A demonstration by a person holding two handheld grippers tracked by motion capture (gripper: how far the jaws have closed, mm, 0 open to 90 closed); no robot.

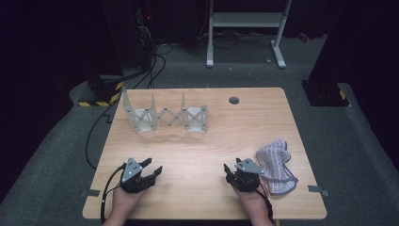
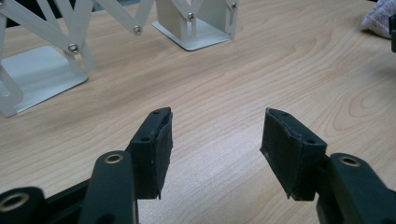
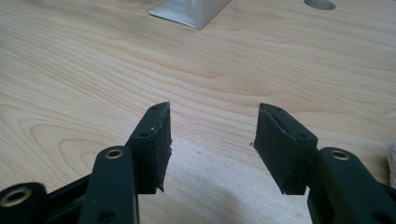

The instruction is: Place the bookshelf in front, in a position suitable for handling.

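The cloth lies crumpled on the wooden table, just beside the right gripper. That gripper's jaws stand apart with nothing between them. The left gripper is well apart from the cloth, and its jaws gape with nothing in them too. A white folding rack stands far beyond the cloth. Nothing lies between the cloth and the right gripper.

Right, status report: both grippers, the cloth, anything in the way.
Left gripper open, empty. Right gripper open, empty. Striped cloth crumpled beside right gripper, untouched. White folding rack across the table, well apart.
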